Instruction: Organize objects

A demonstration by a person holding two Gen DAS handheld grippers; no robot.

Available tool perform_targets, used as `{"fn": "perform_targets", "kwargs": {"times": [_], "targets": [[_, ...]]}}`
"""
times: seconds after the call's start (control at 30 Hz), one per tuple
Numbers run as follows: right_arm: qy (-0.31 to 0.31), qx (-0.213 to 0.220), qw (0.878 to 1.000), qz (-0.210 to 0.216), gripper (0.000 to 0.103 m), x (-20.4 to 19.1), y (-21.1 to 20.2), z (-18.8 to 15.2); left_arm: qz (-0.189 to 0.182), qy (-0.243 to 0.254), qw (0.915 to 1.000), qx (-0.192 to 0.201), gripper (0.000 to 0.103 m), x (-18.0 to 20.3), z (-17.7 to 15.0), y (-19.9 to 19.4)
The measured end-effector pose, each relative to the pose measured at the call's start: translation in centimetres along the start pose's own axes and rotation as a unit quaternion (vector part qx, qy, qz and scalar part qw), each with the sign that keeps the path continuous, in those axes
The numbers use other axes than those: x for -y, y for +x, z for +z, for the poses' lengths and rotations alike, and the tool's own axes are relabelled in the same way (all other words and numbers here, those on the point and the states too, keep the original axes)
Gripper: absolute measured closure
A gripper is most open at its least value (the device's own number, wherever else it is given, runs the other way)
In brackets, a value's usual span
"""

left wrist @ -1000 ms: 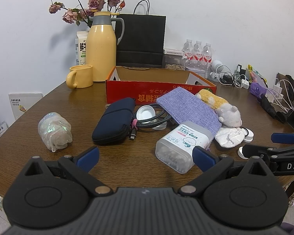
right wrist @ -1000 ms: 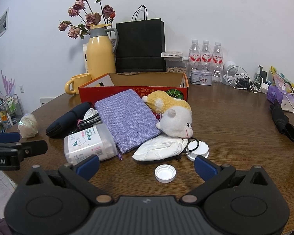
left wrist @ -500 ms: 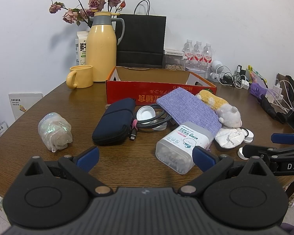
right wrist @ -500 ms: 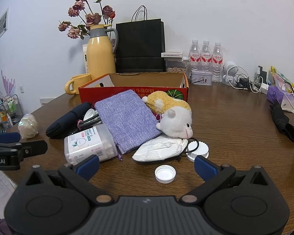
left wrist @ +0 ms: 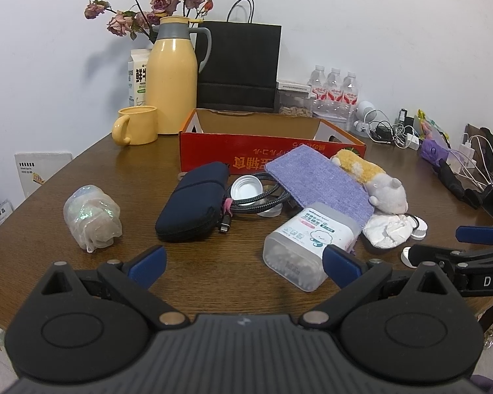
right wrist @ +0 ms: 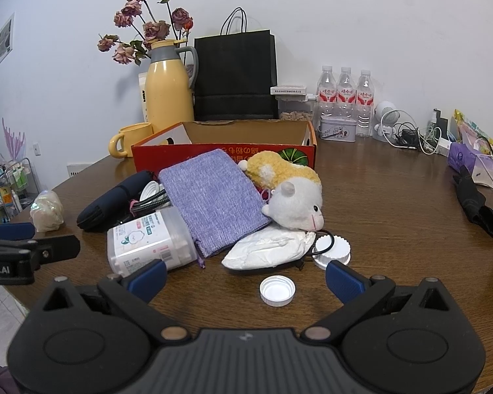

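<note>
- Left gripper [left wrist: 245,262] hovers low over the near edge of the table [left wrist: 49,203], its blue-tipped jaws spread wide with nothing between them.
- Right gripper [right wrist: 245,277] hovers the same way, jaws wide apart and empty; a white cap [right wrist: 277,290] lies on the wood just ahead of the gap.
- All places below are given from the red box [left wrist: 263,154], an open cardboard tray standing at the middle of the table, apparently empty.
- Purple pouch [left wrist: 318,184] leans against the box's front wall, its lower end resting on the wipes tub [left wrist: 307,246], which lies on its side nearer the grippers.
- Plush hamster [right wrist: 289,193] lies in front of the box's right corner, touching the pouch's right edge.
- White packet [right wrist: 269,251] lies in front of the plush, with a ridged lid [right wrist: 333,249] just beside it.
- Navy case [left wrist: 194,208] lies in front of the box's left part; a braided cable [left wrist: 256,202] coils beside it, around another white lid [left wrist: 246,188].
- Wrapped bundle [left wrist: 90,216] sits well to the left of the box, apart from the rest.
- Yellow mug [left wrist: 136,124] and yellow flask [left wrist: 172,78] stand just left of and behind the box; a black bag [left wrist: 238,65] stands behind it against the wall.
- Water bottles [right wrist: 345,95] stand behind the box to the right.
</note>
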State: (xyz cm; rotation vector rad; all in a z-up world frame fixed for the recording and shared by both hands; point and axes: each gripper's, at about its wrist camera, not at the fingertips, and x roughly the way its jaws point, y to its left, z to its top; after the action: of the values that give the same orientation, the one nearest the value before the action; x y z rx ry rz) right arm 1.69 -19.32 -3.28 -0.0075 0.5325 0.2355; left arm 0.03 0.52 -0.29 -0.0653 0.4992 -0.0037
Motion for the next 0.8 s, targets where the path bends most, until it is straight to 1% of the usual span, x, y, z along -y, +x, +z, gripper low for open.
{"fn": "perform_targets", "kwargs": {"times": [0.17, 0.37, 0.43, 0.5, 0.53, 0.6, 0.63, 0.7, 0.73, 0.77, 0.8], "targets": [[-0.003, -0.006, 1.000, -0.003, 0.000, 0.1, 0.5, -0.2, 0.004, -0.006, 1.0000, -0.001, 0.000, -0.5, 0.0, 0.4], [-0.008, -0.023, 1.000, -0.013, 0.000, 0.9, 2.0, -1.0, 0.021, -0.023, 0.9995, -0.002, 0.000, -1.8, 0.0, 0.9], [-0.011, -0.025, 1.000, -0.014, 0.004, 1.1, 2.5, -1.1, 0.027, -0.028, 0.9993, -0.002, 0.000, -2.2, 0.1, 1.1], [-0.014, -0.026, 0.999, -0.014, 0.015, 1.3, 3.1, -1.3, 0.034, -0.032, 0.9989, -0.004, 0.000, -2.7, 0.0, 1.3], [-0.014, -0.027, 0.999, -0.014, 0.018, 1.4, 3.4, -1.4, 0.037, -0.034, 0.9987, -0.005, 0.000, -3.0, 0.0, 1.5], [-0.012, -0.032, 0.999, -0.013, 0.031, 1.7, 4.0, -1.6, 0.045, -0.040, 0.9982, -0.006, 0.000, -3.6, 0.0, 1.7], [-0.011, -0.035, 0.999, -0.011, 0.036, 1.8, 4.3, -1.7, 0.049, -0.042, 0.9979, -0.006, 0.000, -3.9, 0.0, 1.8], [-0.018, -0.028, 0.999, -0.011, 0.052, 1.8, 4.3, -1.8, 0.058, -0.049, 0.9972, -0.005, 0.000, -4.5, 0.1, 1.9], [-0.017, -0.027, 0.999, -0.005, 0.058, 1.8, 4.3, -1.8, 0.062, -0.053, 0.9967, -0.004, 0.000, -4.9, 0.1, 2.0], [-0.018, -0.026, 1.000, -0.001, 0.070, 1.8, 4.2, -1.7, 0.066, -0.056, 0.9963, -0.003, 0.000, -5.2, 0.2, 2.1], [-0.019, -0.025, 1.000, 0.001, 0.075, 1.8, 4.2, -1.7, 0.070, -0.059, 0.9958, -0.002, 0.000, -5.5, 0.2, 2.1]]}}
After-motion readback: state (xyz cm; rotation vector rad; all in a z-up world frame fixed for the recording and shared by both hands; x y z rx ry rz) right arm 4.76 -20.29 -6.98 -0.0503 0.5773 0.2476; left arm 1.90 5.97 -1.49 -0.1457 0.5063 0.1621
